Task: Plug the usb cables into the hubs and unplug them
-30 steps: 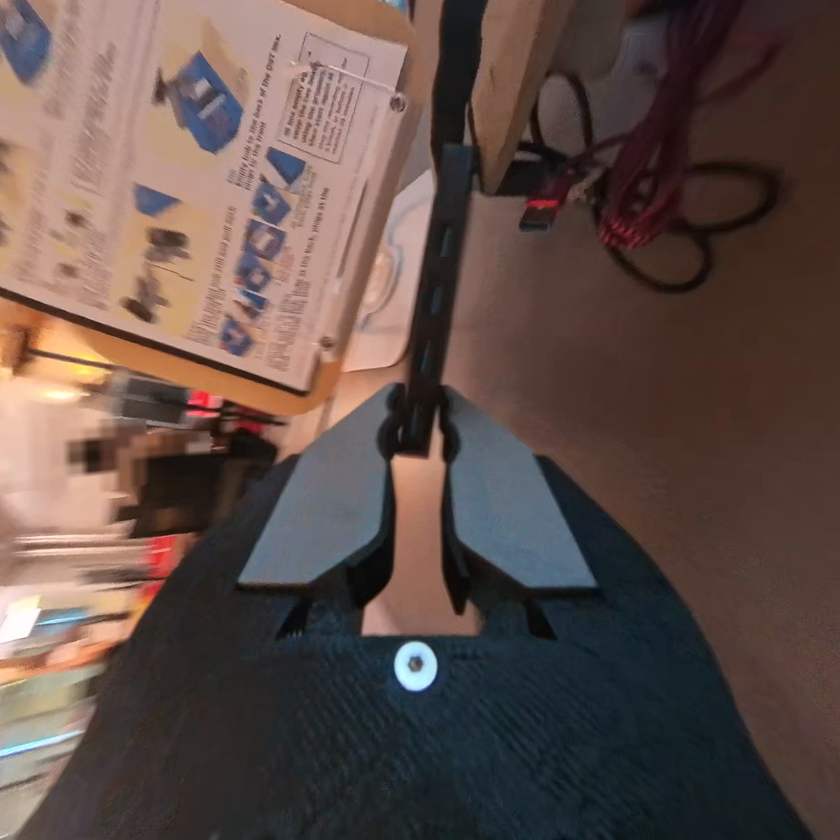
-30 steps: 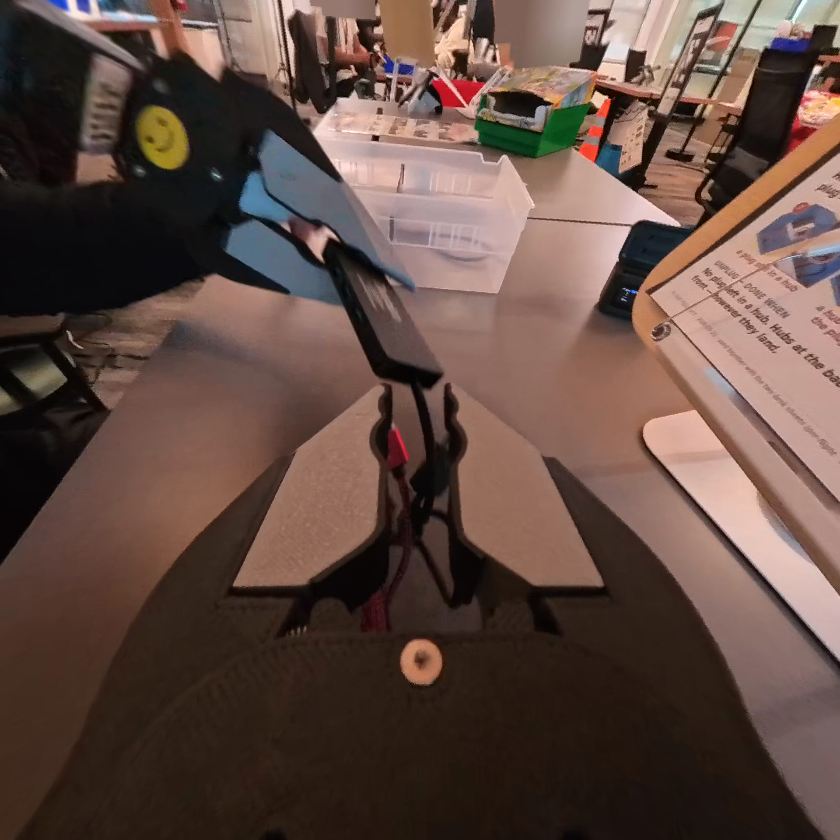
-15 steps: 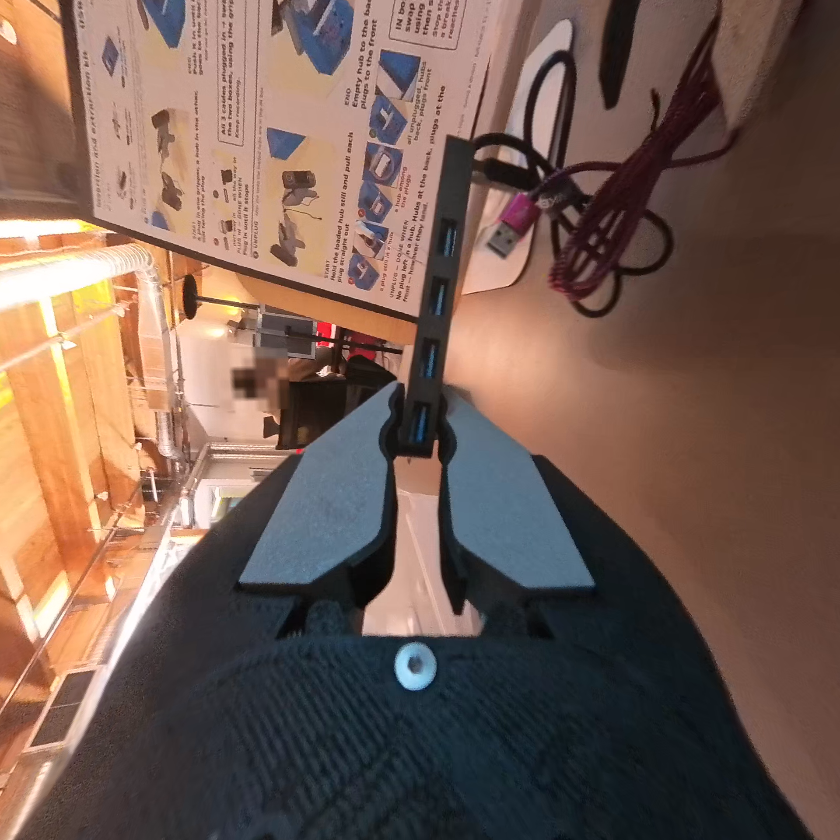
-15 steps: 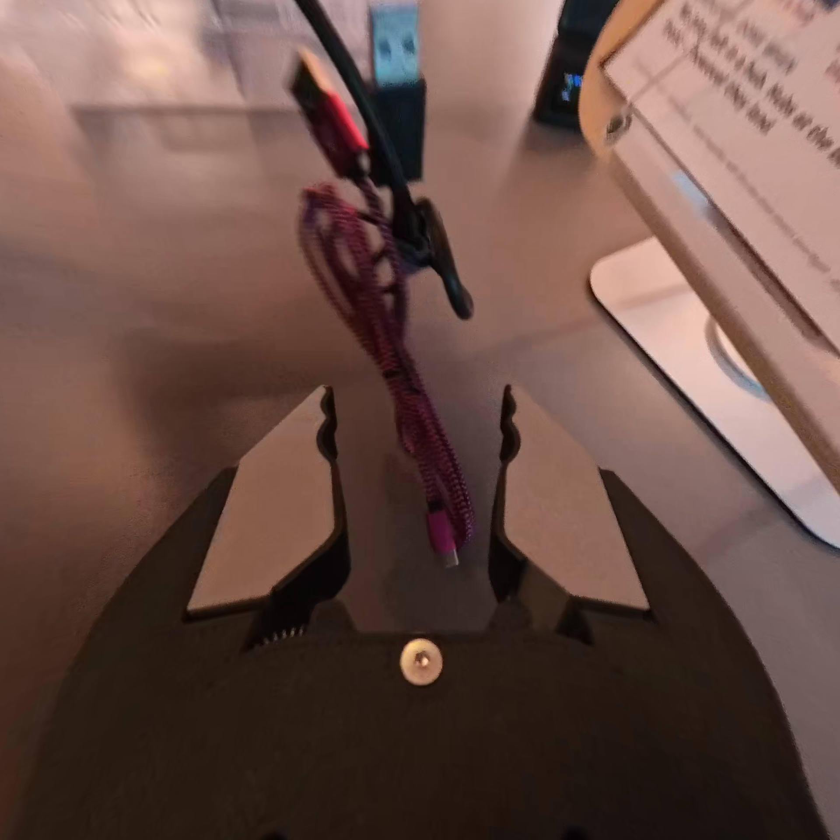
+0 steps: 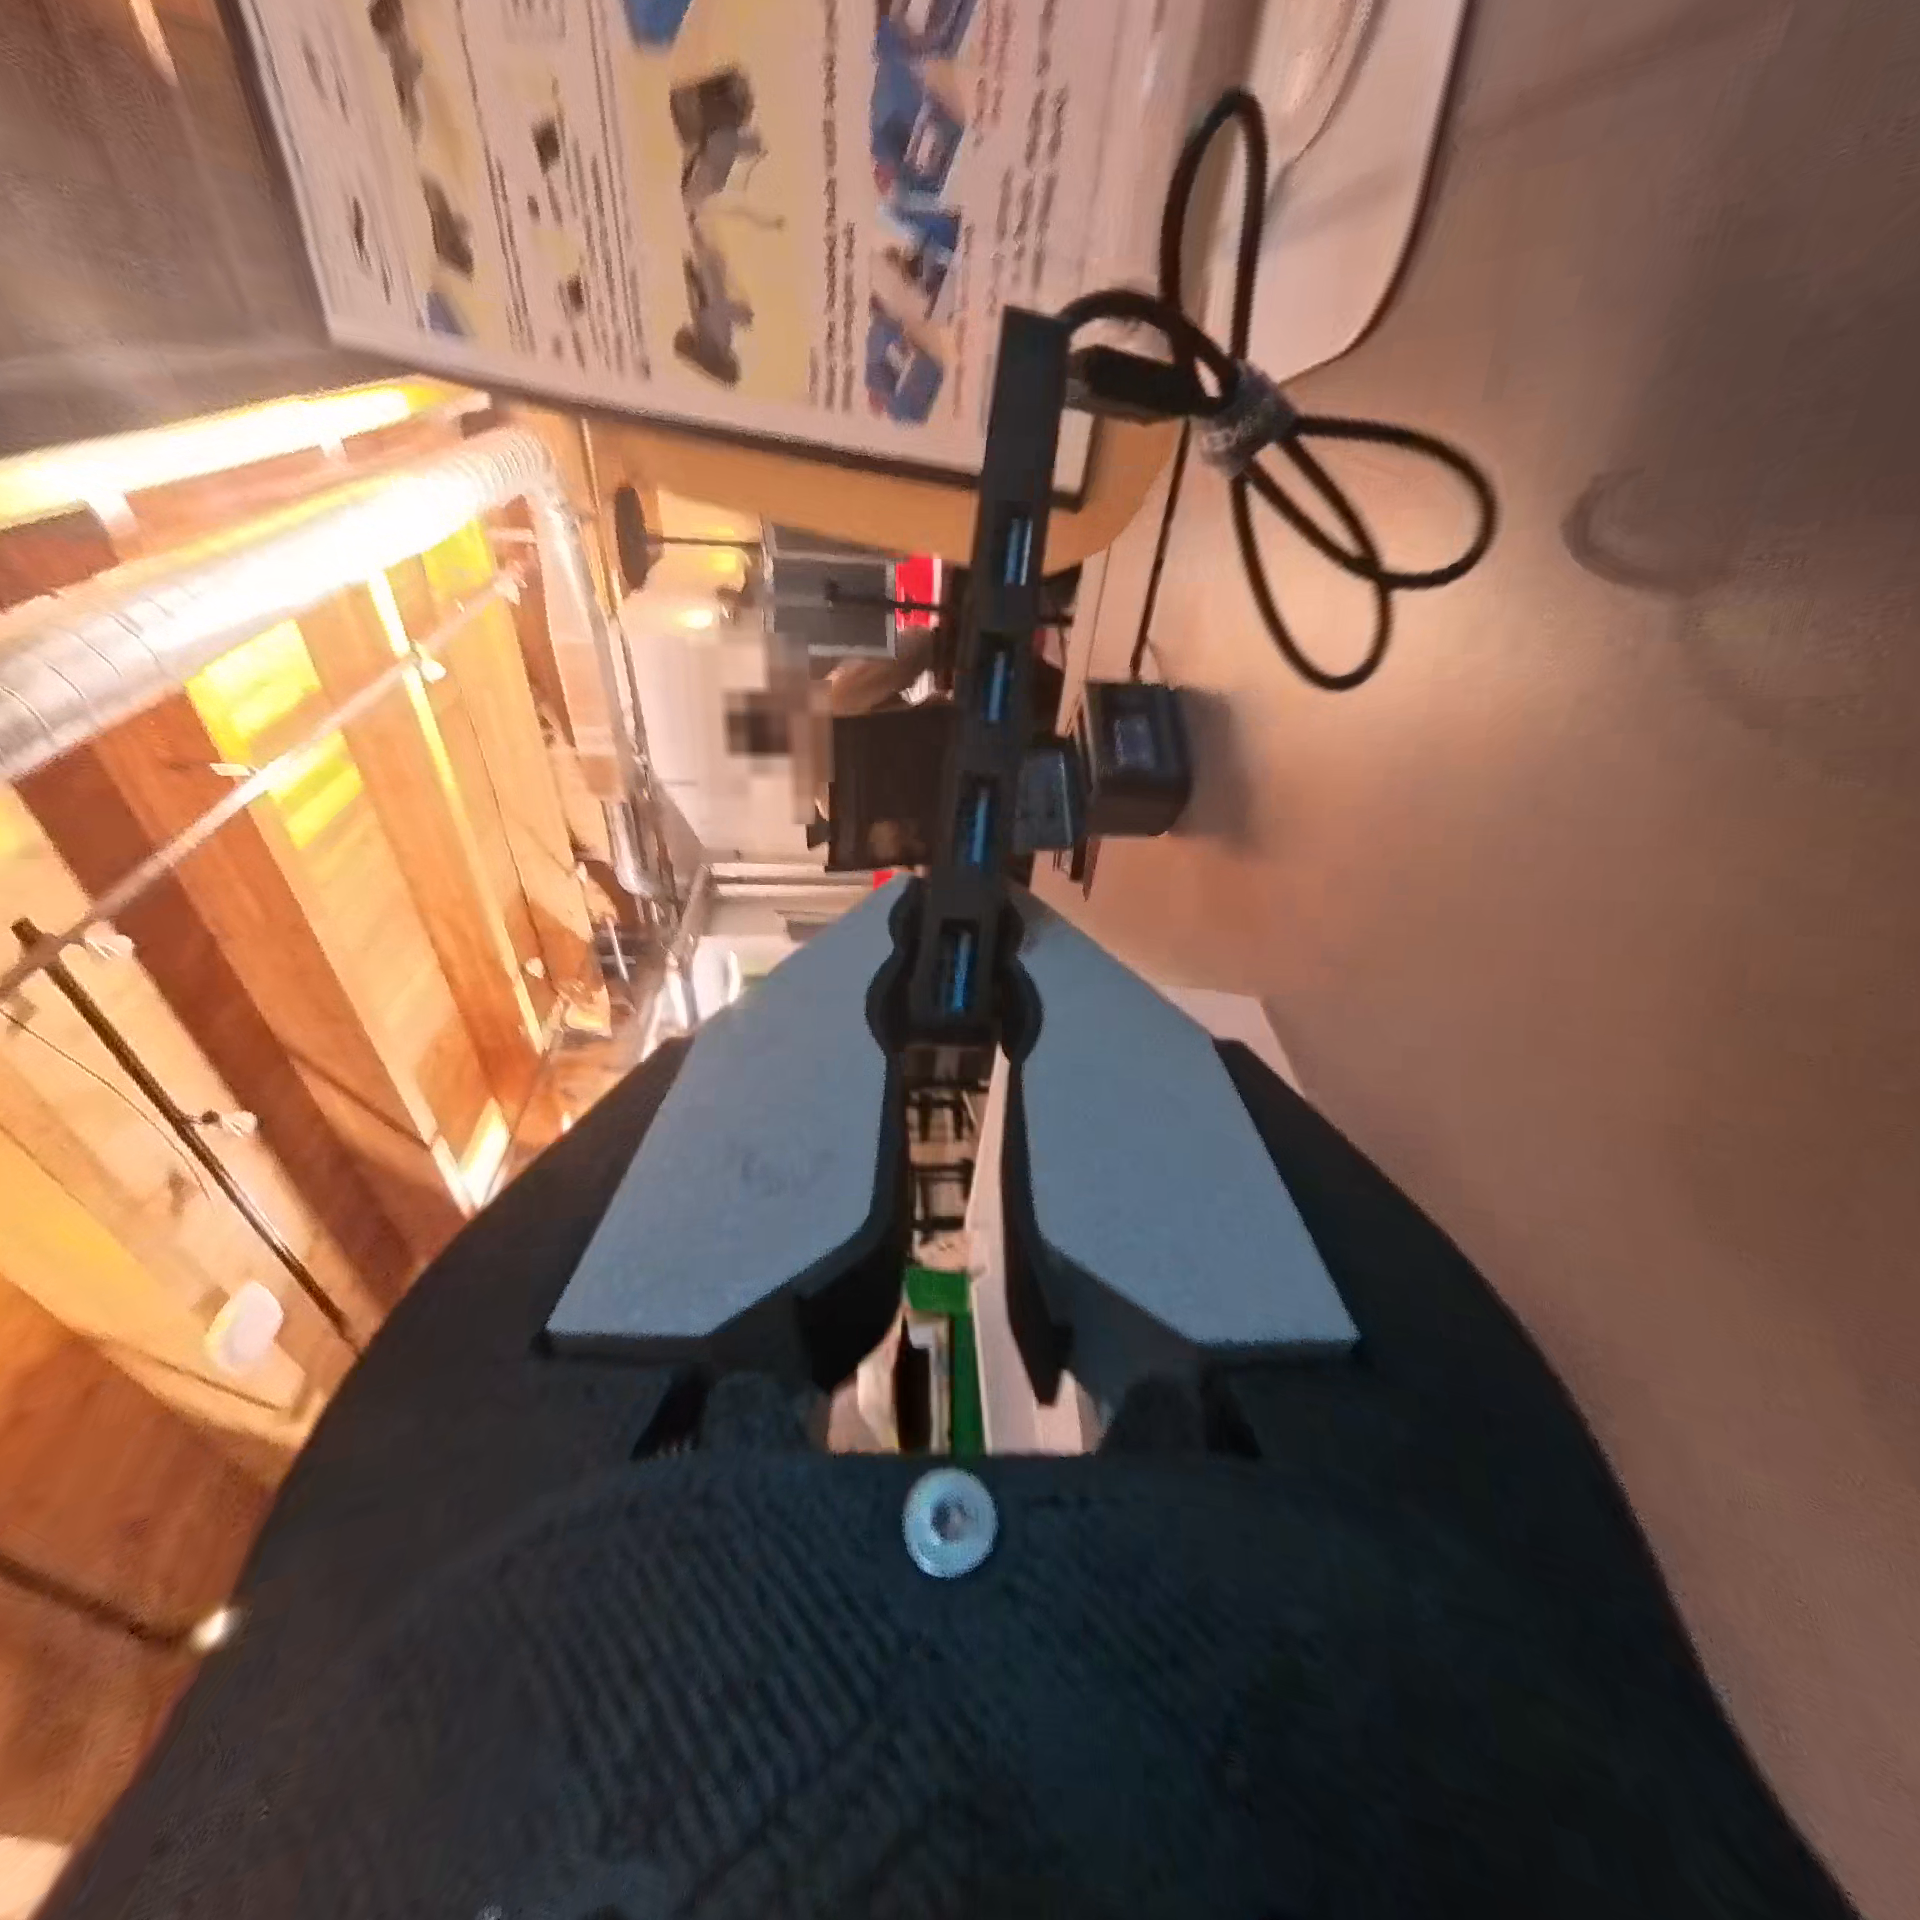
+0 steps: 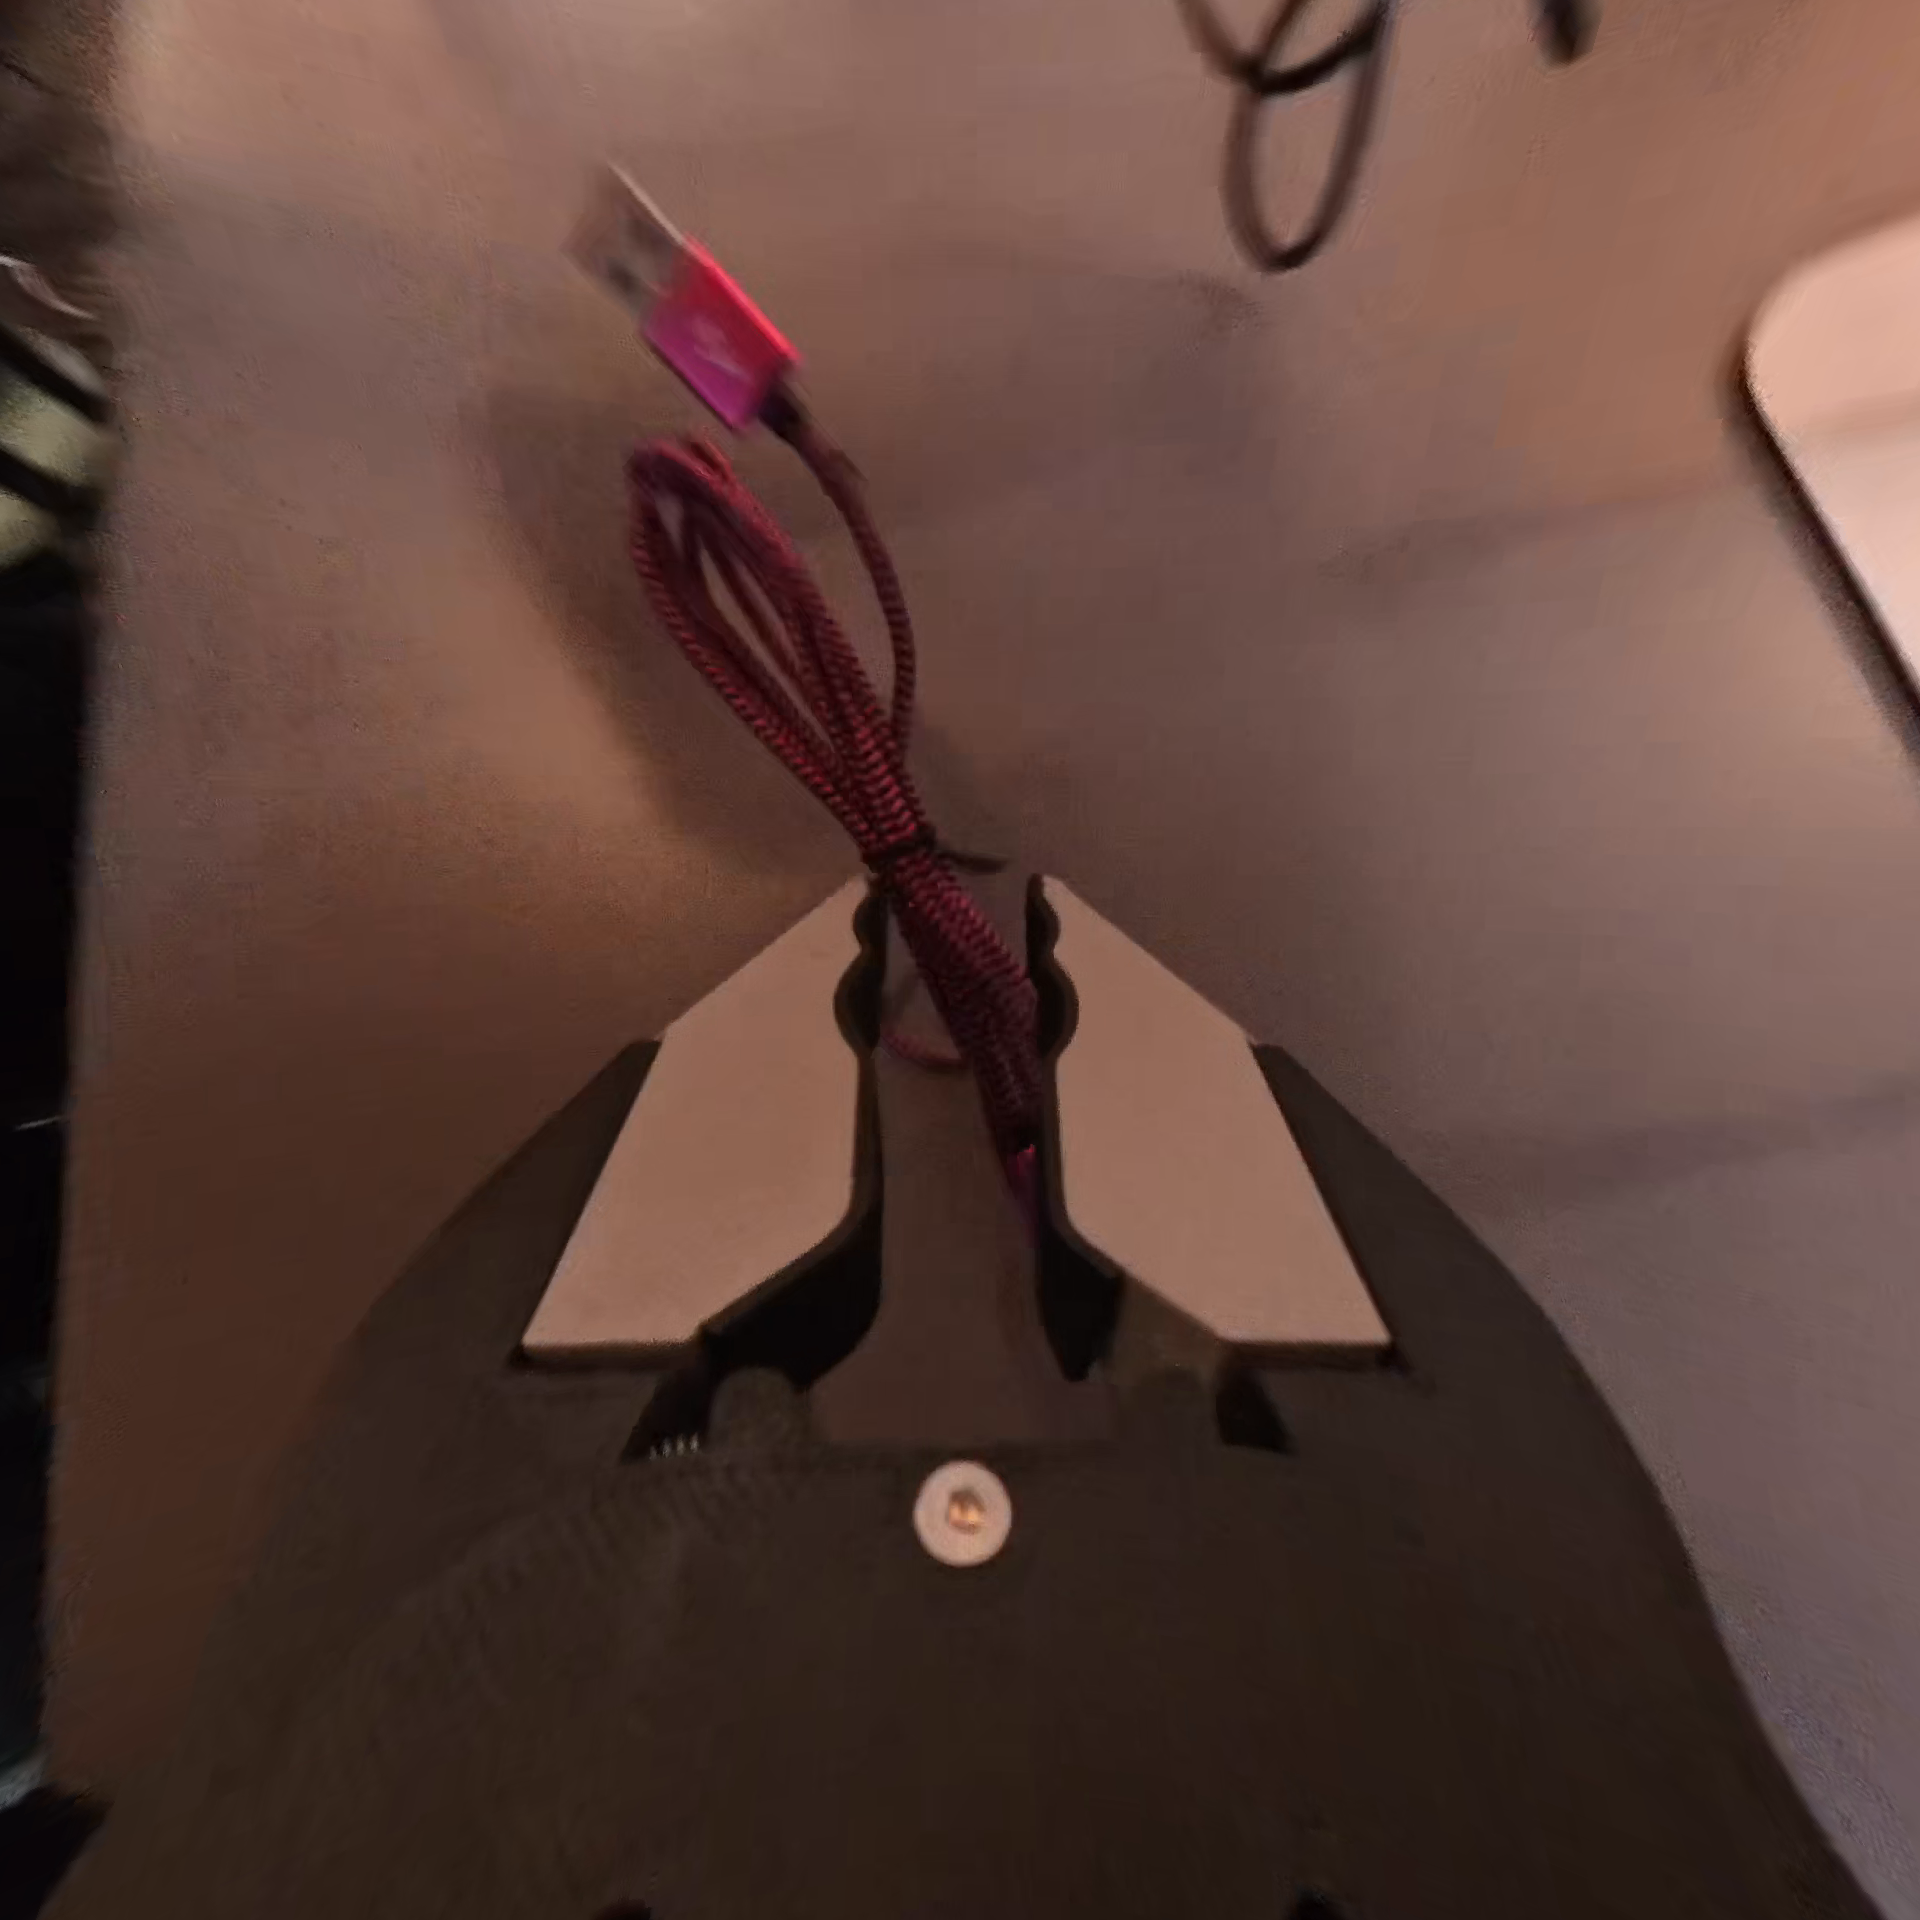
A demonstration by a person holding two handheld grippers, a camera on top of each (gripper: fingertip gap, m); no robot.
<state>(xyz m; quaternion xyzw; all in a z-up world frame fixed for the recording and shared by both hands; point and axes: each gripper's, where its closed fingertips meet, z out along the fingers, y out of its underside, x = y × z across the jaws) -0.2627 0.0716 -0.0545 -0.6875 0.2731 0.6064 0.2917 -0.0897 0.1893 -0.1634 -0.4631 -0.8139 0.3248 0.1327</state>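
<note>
The left gripper (image 5: pixel 954 966) clamps the black hub (image 5: pixel 997 665); the right gripper (image 6: pixel 954 935), narrowly parted, has the red cable (image 6: pixel 821 665) between its fingers, grip unclear

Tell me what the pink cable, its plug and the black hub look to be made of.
Pink cable: woven fabric braid, judging by its magenta-and-black herringbone weave, matte.
Its plug: silvery metal tip, probably steel; the pink shell has a slight sheen, anodised metal or plastic, too blurred to tell.
Black hub: most likely matte moulded plastic, with blue inserts in its ports. The left gripper clamps its near end.
</note>
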